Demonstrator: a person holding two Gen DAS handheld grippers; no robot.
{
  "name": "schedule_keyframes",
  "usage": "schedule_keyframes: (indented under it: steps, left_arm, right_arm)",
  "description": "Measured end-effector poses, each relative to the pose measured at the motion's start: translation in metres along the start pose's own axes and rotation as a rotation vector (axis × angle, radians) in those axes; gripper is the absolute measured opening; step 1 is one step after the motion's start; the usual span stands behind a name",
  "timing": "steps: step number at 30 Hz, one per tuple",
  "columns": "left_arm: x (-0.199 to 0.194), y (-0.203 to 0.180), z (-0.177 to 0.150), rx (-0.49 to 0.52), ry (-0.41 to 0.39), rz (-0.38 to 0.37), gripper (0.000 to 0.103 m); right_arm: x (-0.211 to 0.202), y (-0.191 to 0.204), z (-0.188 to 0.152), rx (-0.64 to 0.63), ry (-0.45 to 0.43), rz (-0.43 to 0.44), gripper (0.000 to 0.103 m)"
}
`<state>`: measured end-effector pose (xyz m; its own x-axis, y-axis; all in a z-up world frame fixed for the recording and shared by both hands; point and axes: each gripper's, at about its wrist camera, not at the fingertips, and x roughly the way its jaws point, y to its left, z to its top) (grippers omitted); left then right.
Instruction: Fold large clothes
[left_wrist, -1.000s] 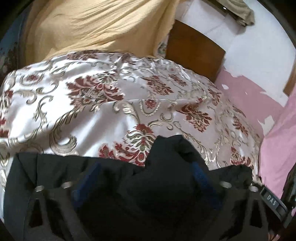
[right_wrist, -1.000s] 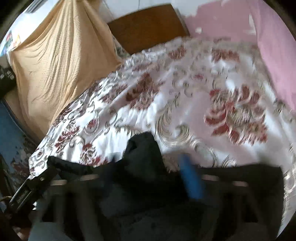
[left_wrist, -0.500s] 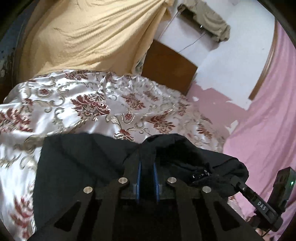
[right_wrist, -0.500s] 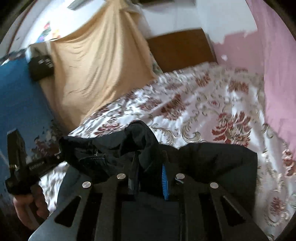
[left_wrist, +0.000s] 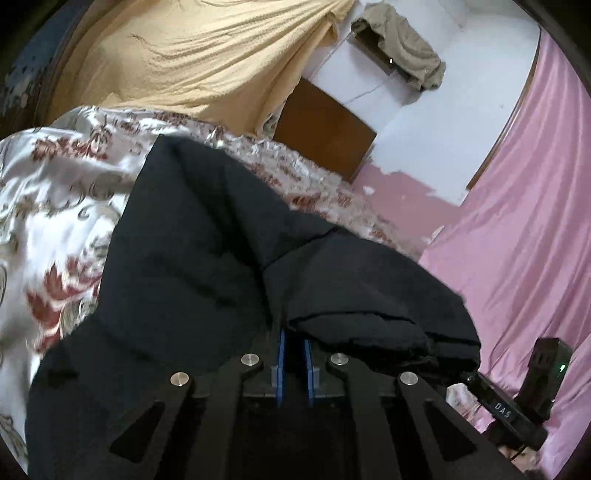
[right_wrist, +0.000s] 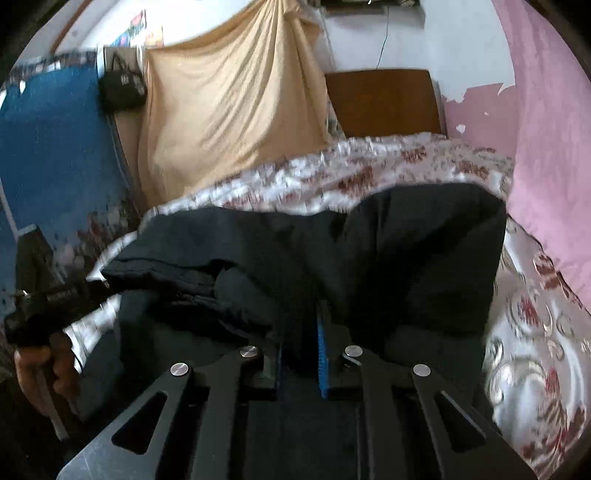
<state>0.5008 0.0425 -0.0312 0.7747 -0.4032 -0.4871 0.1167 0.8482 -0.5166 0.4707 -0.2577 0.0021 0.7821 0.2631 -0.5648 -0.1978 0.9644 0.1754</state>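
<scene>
A large black garment (left_wrist: 192, 258) hangs lifted above the bed, and it also fills the middle of the right wrist view (right_wrist: 406, 258). My left gripper (left_wrist: 294, 343) is shut on one bunched edge of it. My right gripper (right_wrist: 301, 332) is shut on another edge. The blue pads (right_wrist: 321, 354) press on the cloth. The fingertips of both grippers are hidden by fabric. The right gripper's body shows at the lower right of the left wrist view (left_wrist: 517, 406). The left gripper's body, in a hand, shows at the left of the right wrist view (right_wrist: 48, 302).
The bed has a shiny white cover with red flowers (left_wrist: 55, 206) (right_wrist: 535, 350). A wooden headboard (right_wrist: 384, 99) stands at the far end. A yellow cloth (left_wrist: 192, 59) hangs on the left, a pink curtain (left_wrist: 524, 221) on the right, a blue wall (right_wrist: 51, 155) at the far left.
Both grippers closed on the black garment and lifted it off the bed. It now hangs higher and more spread out, and the views tilt up toward the walls.
</scene>
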Motion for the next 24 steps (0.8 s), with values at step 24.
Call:
schedule_keyframes:
  steps: [24]
  left_arm:
    - [0.03, -0.006, -0.011, 0.166, 0.078, 0.148, 0.008]
  right_arm:
    - [-0.029, -0.006, 0.037, 0.026, -0.094, -0.019, 0.024]
